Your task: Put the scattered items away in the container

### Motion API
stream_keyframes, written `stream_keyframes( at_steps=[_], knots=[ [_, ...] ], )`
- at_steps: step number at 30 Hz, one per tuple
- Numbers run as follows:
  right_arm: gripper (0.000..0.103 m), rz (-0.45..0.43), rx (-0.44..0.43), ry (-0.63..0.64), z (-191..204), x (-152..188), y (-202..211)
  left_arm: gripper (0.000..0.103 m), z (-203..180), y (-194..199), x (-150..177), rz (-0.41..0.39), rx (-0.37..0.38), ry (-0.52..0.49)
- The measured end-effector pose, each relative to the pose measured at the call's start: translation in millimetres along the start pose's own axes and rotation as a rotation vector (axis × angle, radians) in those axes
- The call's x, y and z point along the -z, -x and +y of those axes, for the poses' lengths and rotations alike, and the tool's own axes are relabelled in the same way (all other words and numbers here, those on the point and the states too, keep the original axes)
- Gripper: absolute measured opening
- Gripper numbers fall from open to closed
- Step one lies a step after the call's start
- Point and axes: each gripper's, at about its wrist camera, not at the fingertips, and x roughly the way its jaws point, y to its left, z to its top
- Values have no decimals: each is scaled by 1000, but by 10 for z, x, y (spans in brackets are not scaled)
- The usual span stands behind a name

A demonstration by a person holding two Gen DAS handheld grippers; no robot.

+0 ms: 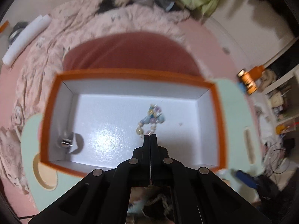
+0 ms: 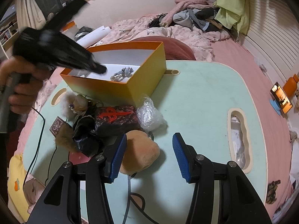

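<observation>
Box (image 1: pixel 214 100): orange, open, on the green tray (image 2: pixel 196 93).
Done: a bead bracelet (image 1: pixel 151 119) and a small metal item (image 1: pixel 66 142) lie inside the box.
Left: a pile just beside the box on the tray — tan plush (image 2: pixel 142 155), red-marked pouch (image 2: pixel 115 119), clear plastic bag (image 2: pixel 149 113), black bag (image 2: pixel 84 130), furry charm (image 2: pixel 72 102).
Left gripper (image 1: pixel 150 136): over the box, jaws fully together, holding nothing.
Right gripper (image 2: pixel 147 153): jaws partway apart, empty, the plush between them but not pressed.
Progress: early; most items are still outside.

I am working in a bedroom at home: a rumpled pink floral quilt (image 2: pixel 149 29) covers the pink-sheeted bed (image 2: pixel 257 85) around my pale green lap table (image 2: pixel 201 93), loose clothes (image 2: pixel 196 16) are heaped by the wall, and cluttered white shelves (image 1: pixel 280 97) stand alongside.
</observation>
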Motion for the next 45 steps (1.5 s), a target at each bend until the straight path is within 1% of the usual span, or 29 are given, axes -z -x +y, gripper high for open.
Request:
stream_keyframes(
  at_steps=[2,3,4,5,6,7,8,9,10,12,14,17,18,19,20,23,24,26,30,31,32,35,38,40,42,44,45],
  knots=[
    [52,1,-1,2,5,2,1,1,-12,179,-14,-28,36,-6],
    [52,1,-2,3,7,2,1,1,-10,219,-22,-25,46,-10],
    [52,1,-2,4,11,0,1,1,-37,223,-16,-4,55,-12],
    [52,1,-3,5,19,0,-1,4,-42,178,-31,34,60,-7],
    [52,3,-3,7,29,2,-4,16,-18,118,-51,57,49,9],
    [52,3,-5,9,40,14,-2,34,-15,48,-72,64,18,26],
    [52,3,-6,11,43,18,-2,44,-44,-3,-81,49,-13,26],
    [52,4,-6,13,51,19,-3,57,-74,-74,-102,29,-48,17],
    [52,4,-7,16,57,21,-1,60,-97,-191,-131,17,-83,1],
    [52,5,-9,17,56,29,4,60,-131,-443,-156,48,-119,-24],
    [52,7,-9,13,35,29,8,60,-139,-622,-192,76,-134,-32],
    [52,10,-13,10,26,36,9,59,-187,-800,-210,69,-167,-64],
    [52,11,-16,11,28,41,8,49,-193,-798,-207,41,-157,-74],
    [52,12,-16,12,28,44,8,32,-195,-789,-203,24,-152,-86],
    [52,13,-17,14,31,47,8,22,-186,-777,-199,21,-152,-93],
    [52,13,-22,13,38,58,2,17,-98,-748,-187,25,-146,-71],
    [52,15,-23,11,38,61,-3,8,-70,-724,-180,17,-146,-68],
    [52,15,-25,10,43,65,-8,8,-44,-604,-155,-27,-130,-61],
    [52,17,-26,9,44,69,-16,8,7,-256,-121,-104,-54,-27],
    [52,17,-27,7,43,71,-14,5,8,-140,-107,-126,-35,-23],
    [52,17,-27,6,40,73,-11,0,7,-22,-86,-149,-14,-21],
    [52,15,-23,6,32,75,2,0,-12,337,27,-217,52,-23],
    [52,13,-23,1,15,70,9,0,-59,622,159,-272,95,-37],
    [52,13,-23,-1,6,59,6,0,-90,706,192,-286,96,-59],
    [52,15,-26,-3,4,51,0,1,-142,642,167,-249,60,-95],
    [52,17,-27,-4,8,46,-6,15,-155,478,120,-197,3,-105],
    [52,17,-26,-2,16,44,-7,42,-155,352,83,-158,-36,-103]
  ],
)
